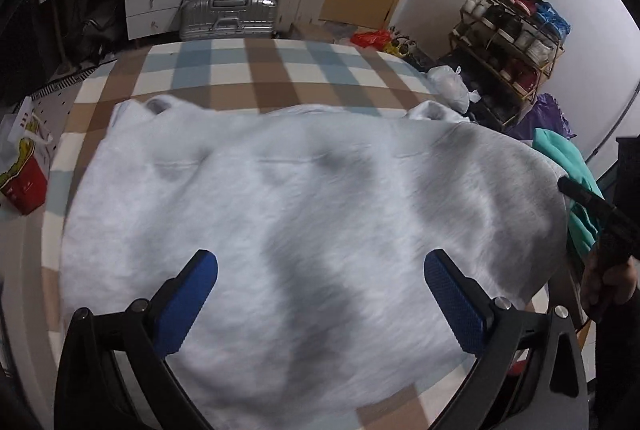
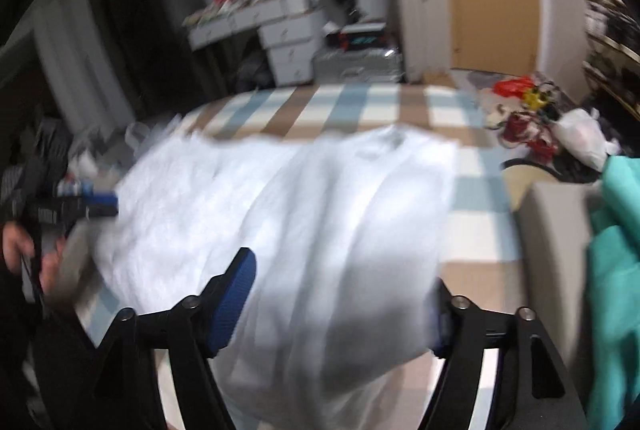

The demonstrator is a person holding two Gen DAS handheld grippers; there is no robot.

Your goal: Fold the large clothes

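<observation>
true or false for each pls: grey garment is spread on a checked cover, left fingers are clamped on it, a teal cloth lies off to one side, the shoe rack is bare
1. The grey garment is spread on a checked cover. True.
2. The left gripper fingers are clamped on it. False: they stand wide apart, nothing pinched.
3. A teal cloth lies off to one side. True.
4. The shoe rack is bare. False: shoes fill its shelves.

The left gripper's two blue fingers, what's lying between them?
Only the grey sweatshirt, spread on the checked bed cover; the left wrist view shows it.
</observation>
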